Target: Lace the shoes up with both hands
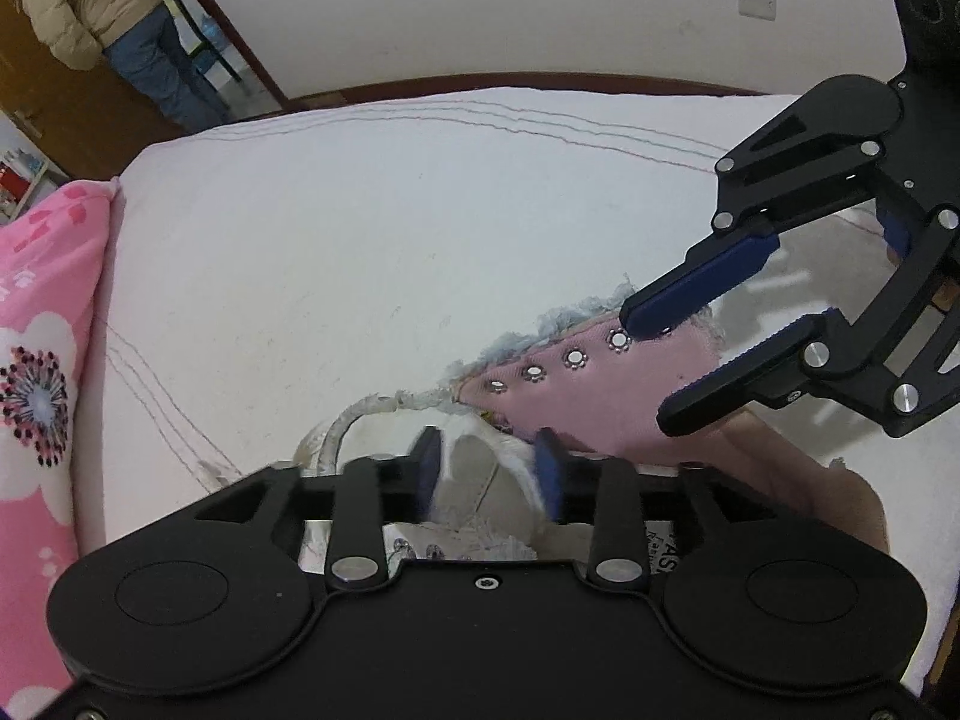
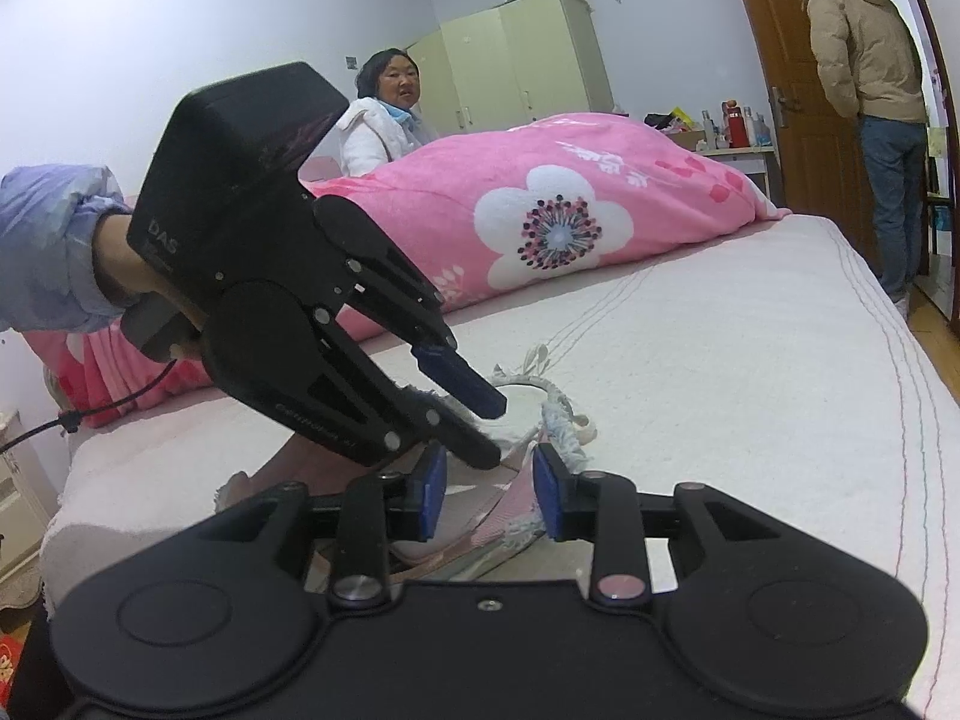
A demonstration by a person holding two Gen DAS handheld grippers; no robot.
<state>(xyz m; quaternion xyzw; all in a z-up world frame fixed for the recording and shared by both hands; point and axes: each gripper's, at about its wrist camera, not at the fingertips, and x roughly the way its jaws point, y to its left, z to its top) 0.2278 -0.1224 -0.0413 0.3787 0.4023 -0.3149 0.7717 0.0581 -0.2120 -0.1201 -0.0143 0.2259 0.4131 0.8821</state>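
The left tongs stand apart over the shoe's white fleecy opening, pads clear of it and holding nothing. The right tongs are also apart, straddling the pink upper edge; I cannot tell whether the pads touch it, and no firm clamp shows. In the left view the upper right finger lies on the pink flap just beside the eyelets. The shoe lies on its side on the white bed, with the pink quilt well behind. The frayed white lace loops out onto the bed beside the shoe. I judge the shoe light and soft: the canvas flap will fold under pressure, so hold it near the stiffer eyelet row. The lace looks limp and fuzzy, likely to snag or splay at an eyelet; pinch it close to its tip.
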